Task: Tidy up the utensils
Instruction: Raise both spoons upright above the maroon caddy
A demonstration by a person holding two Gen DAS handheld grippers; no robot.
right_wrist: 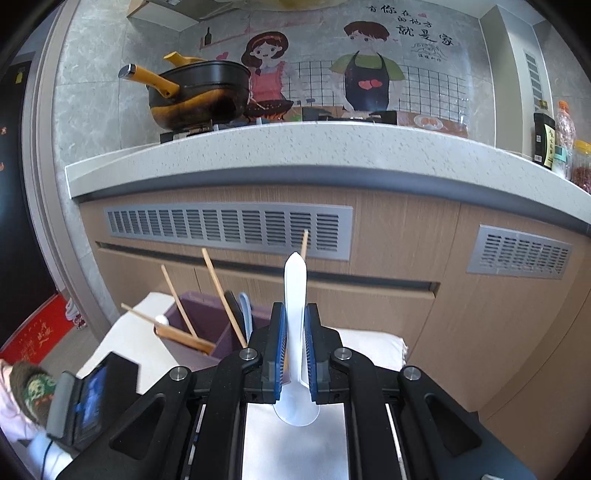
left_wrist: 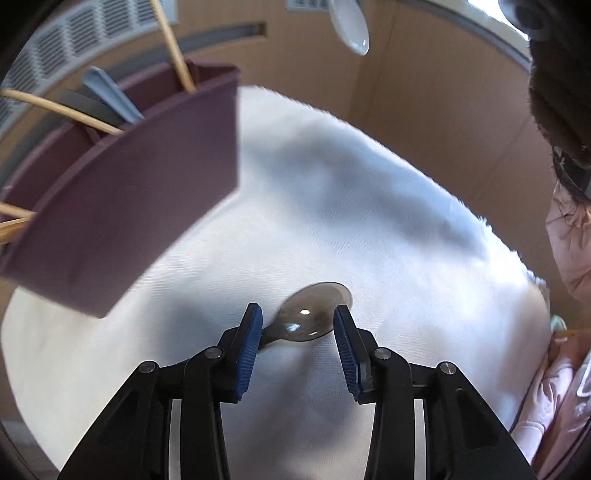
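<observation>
White cloth spread over a low surface, wood-grain cabinet fronts with grey vent grilles behind, a speckled countertop above.

On the cloth, close in front of the left gripper: a smoky translucent spoon, bowl up, lying between the blue-padded fingers. Jaws wide apart; the left pad touching or just beside the spoon's neck, the right pad near the bowl's rim, no squeeze visible. Spoon resting on the cloth, not lifted.

Up and to the left in that view, a maroon utensil holder, divided into compartments, with bamboo chopsticks leaning out and a grey-blue handle standing inside. At top centre, the bowl of a white spoon.

Right gripper closed tight on that white spoon, gripped along its shaft, handle tip pointing forward and up, bowl back toward the camera. Beyond it, the same holder on the cloth, with chopsticks sticking out at angles.

Farther out: a black and yellow pot on the stove, a cartoon couple on the wall tiles, bottles at the counter's right end, a red mat on the floor at left.
</observation>
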